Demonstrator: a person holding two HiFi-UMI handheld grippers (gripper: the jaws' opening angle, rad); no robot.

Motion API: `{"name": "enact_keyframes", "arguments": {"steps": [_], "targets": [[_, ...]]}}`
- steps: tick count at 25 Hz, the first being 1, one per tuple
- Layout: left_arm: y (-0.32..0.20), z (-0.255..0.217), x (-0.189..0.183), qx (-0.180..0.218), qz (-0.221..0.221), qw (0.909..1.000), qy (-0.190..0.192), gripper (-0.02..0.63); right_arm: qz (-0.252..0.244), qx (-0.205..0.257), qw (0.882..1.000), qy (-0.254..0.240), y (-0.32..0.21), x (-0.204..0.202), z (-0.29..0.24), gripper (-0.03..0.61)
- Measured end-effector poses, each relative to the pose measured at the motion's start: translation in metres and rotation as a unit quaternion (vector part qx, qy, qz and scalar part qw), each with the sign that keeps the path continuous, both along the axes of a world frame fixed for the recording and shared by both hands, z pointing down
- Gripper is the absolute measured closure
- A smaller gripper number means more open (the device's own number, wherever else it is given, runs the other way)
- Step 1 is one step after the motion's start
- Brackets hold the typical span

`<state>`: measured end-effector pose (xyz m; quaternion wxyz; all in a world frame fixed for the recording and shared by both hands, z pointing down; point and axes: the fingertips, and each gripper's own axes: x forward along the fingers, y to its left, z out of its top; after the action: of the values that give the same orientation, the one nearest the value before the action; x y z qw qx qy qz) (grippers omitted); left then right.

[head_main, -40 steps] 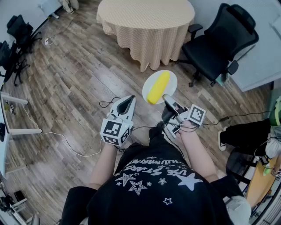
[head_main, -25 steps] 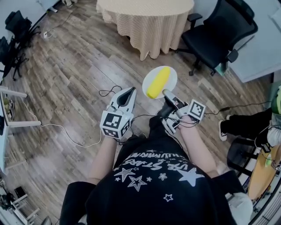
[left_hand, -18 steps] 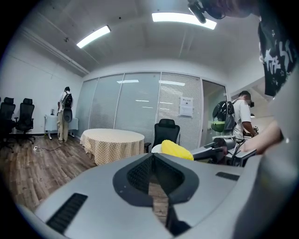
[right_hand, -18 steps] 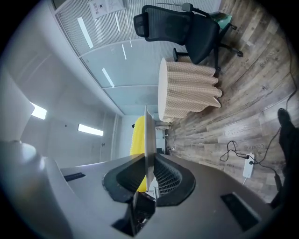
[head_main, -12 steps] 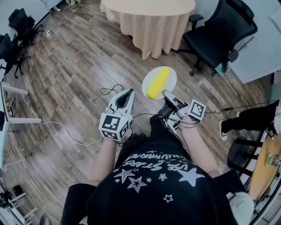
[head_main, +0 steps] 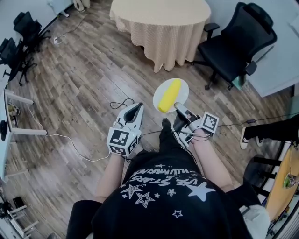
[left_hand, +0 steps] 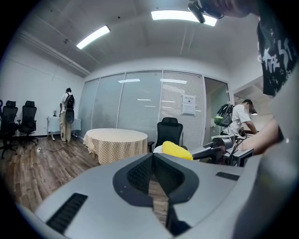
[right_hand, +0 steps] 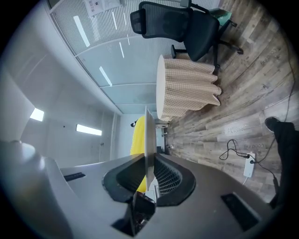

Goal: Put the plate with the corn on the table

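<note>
Where yellow corn (head_main: 169,95) lies, round white plate (head_main: 183,92)

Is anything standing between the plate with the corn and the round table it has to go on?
Nothing visible does. The right gripper grips the plate by its rim, corn on top; only bare wood floor lies between it and the table. The black office chair stands beside the table, off the path.

We are in an office: black swivel chair (head_main: 229,49), round table (head_main: 161,11), glass partition walls (left_hand: 135,102), strip lights (left_hand: 180,15).
</note>
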<state>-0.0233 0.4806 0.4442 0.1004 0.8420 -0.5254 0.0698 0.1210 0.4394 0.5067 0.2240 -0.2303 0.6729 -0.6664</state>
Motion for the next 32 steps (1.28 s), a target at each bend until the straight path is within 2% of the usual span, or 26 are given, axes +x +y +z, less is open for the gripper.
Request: {"name": "enact_keyframes", "arguments": {"steps": [10,18,25,32], "targets": [[-0.095,-0.001,-0.005,-0.010,-0.028,0.9995,0.008,0.606,-0.022,-0.001,1.000,-0.001,-0.100,-0.004,0.003,0.520],[-0.184,-0.014,0.007,0.000,-0.028,0.9996,-0.003,0.606,-0.041,0.005,0.999,0.001,-0.186,0.006,-0.004,0.520],[-0.243,-0.021,-0.015,0.005,-0.086,0.9963,0.000,0.606,-0.047,0.009,0.999,-0.003,-0.248,0.023,-0.003,0.520],[-0.275,-0.023,-0.017,0.012,-0.104,0.9944,0.006,0.606,-0.057,0.011,0.998,0.002,-0.281,0.030,0.003,0.520]]}}
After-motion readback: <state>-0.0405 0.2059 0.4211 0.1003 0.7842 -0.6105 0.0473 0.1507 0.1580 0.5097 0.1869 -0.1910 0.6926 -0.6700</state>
